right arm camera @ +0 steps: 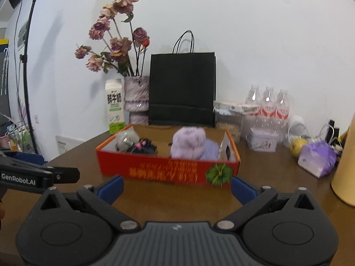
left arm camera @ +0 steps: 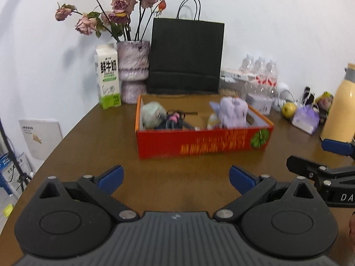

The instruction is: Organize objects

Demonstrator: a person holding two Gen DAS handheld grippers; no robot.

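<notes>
Both grippers hang over the near side of the brown table (left arm camera: 93, 137), side by side. The left gripper (left arm camera: 176, 179) has its blue pads spread wide with nothing between them, and the right gripper (right arm camera: 176, 188) is spread and bare too. Just beyond them sits the red box (left arm camera: 199, 143), holding a fluffy lilac plush (right arm camera: 188, 143) at its right and a dark tangle of cords (left arm camera: 175, 122) at its left. A black paper bag (right arm camera: 182, 88) stands behind it.

brown table (left arm camera: 88, 146) bears red box (left arm camera: 199, 144); milk carton (left arm camera: 108, 77); black bag (left arm camera: 185, 57).
</notes>
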